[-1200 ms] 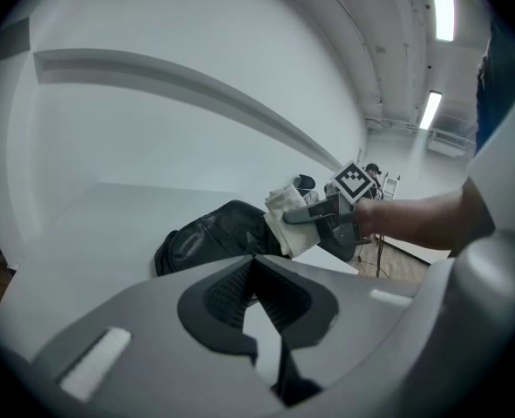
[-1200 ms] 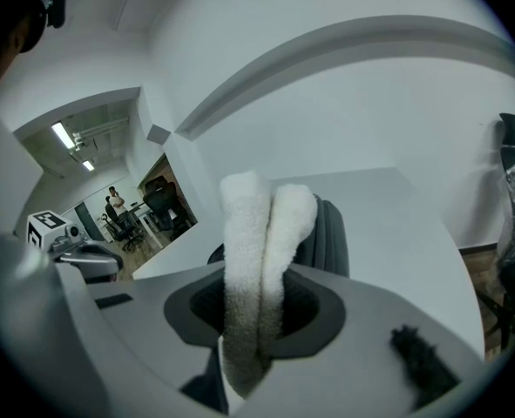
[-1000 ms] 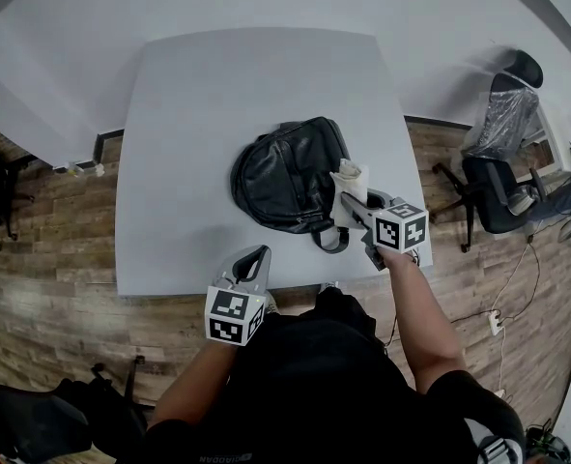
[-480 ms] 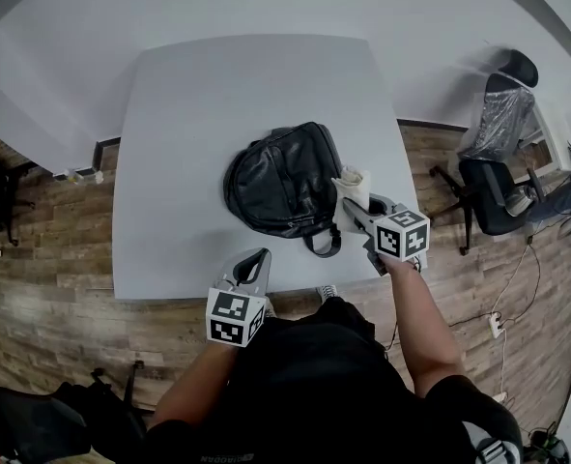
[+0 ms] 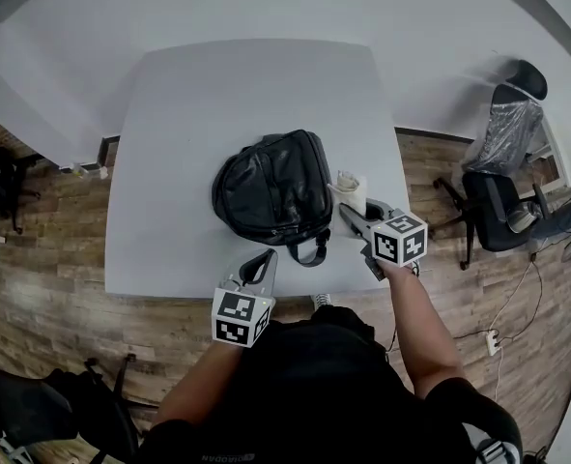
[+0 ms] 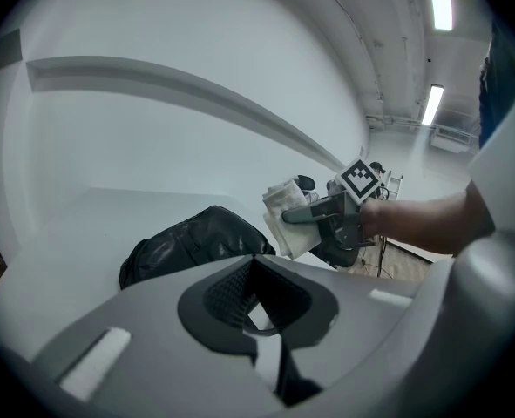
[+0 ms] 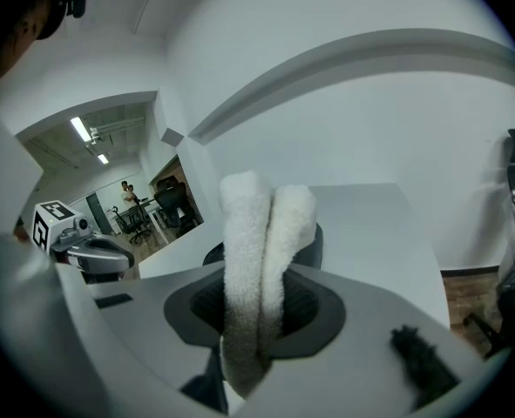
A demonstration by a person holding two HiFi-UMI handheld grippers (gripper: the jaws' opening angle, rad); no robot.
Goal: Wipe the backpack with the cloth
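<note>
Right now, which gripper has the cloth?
The right gripper: its fingers are shut on the folded white cloth, beside the backpack. The left gripper is shut on nothing.

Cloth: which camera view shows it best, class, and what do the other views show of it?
The right gripper view: the cloth fills the centre, folded, clamped in the right gripper. The head view shows it small and pale beside the backpack; the left gripper view shows it side-on, farther away.
</note>
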